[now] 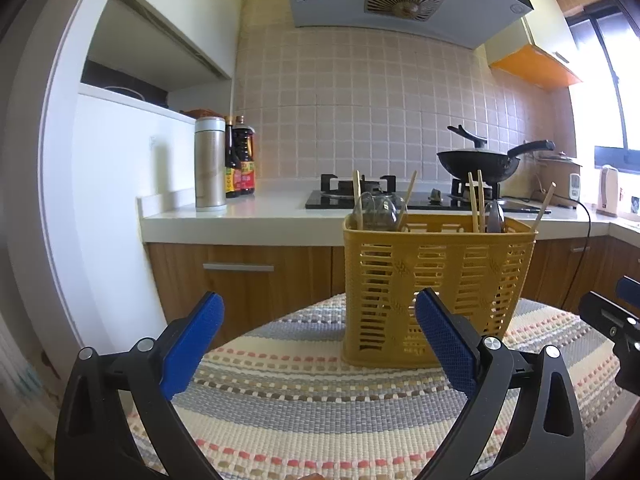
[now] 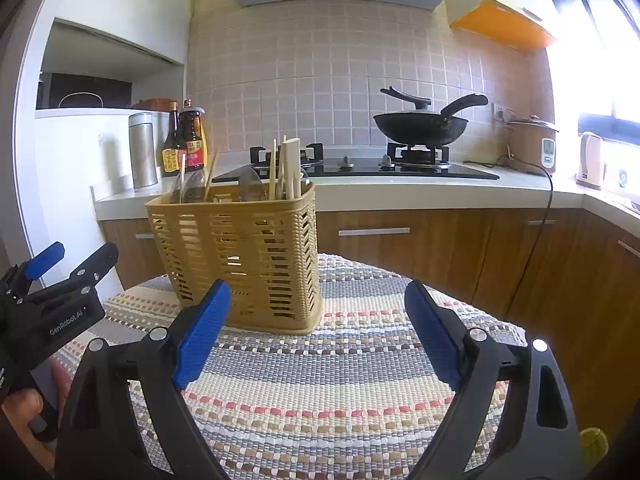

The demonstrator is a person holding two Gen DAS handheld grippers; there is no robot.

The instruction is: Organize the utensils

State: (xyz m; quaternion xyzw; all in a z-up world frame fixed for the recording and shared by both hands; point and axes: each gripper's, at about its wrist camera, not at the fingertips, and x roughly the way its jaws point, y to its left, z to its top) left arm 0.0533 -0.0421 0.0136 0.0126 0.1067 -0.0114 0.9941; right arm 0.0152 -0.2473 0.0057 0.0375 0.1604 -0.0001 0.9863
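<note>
Left wrist view: low over the striped mat (image 1: pixel 320 400), facing the stove wall, yellow basket (image 1: pixel 436 292) near, right of centre. Right wrist view: same height, further right, basket (image 2: pixel 240 256) left of centre. Both share basket, mat, hob (image 2: pixel 376 168), wok (image 1: pixel 476 162).

Open room: bare striped mat (image 2: pixel 320 396) in front of both grippers.
Obstacle: yellow basket (image 1: pixel 436 288) upright on the mat, chopsticks (image 1: pixel 476 202) and spoons (image 1: pixel 495 216) sticking up above its rim.
</note>
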